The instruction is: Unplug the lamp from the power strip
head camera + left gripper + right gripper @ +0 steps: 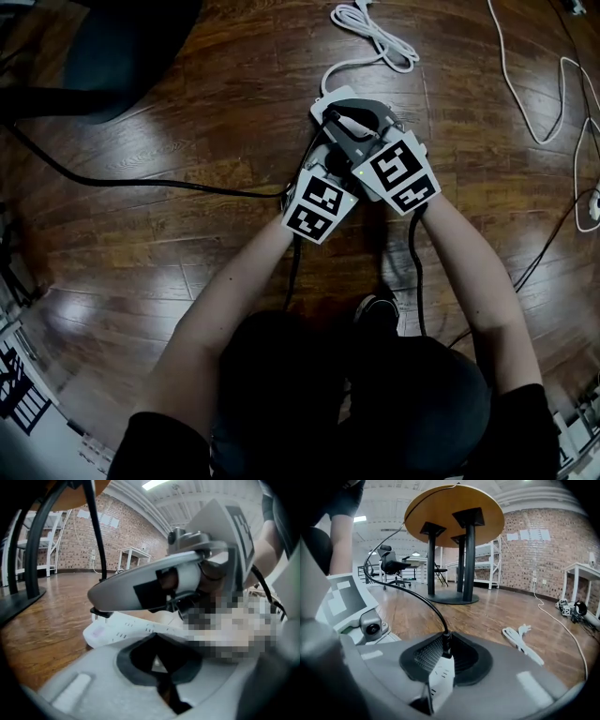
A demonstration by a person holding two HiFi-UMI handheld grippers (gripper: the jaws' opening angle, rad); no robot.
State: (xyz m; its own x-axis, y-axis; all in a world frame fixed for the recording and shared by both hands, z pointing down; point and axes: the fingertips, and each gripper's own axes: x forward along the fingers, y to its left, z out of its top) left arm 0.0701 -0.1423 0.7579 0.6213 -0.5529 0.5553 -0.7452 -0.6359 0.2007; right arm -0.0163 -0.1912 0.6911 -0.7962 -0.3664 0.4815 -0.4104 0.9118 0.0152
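Observation:
A white power strip (325,105) lies on the wooden floor under both grippers. In the right gripper view it stands end-on (440,679), with the lamp's black plug (446,645) in it. My right gripper (445,657) is shut on that plug, and its black cable (401,585) arcs up and away to the left. From the head view the right gripper (349,120) sits over the strip. My left gripper (323,161) is just beside it; its view shows the strip (117,629) reaching into its dark pads, where a white piece shows, and the left gripper (157,662) looks shut on it.
A coiled white cord (375,33) lies beyond the strip. More white cables (553,84) run along the right. A dark chair base (103,56) stands far left, and a black cable (141,183) crosses the floor leftward. A round table (454,513) stands ahead of the right gripper.

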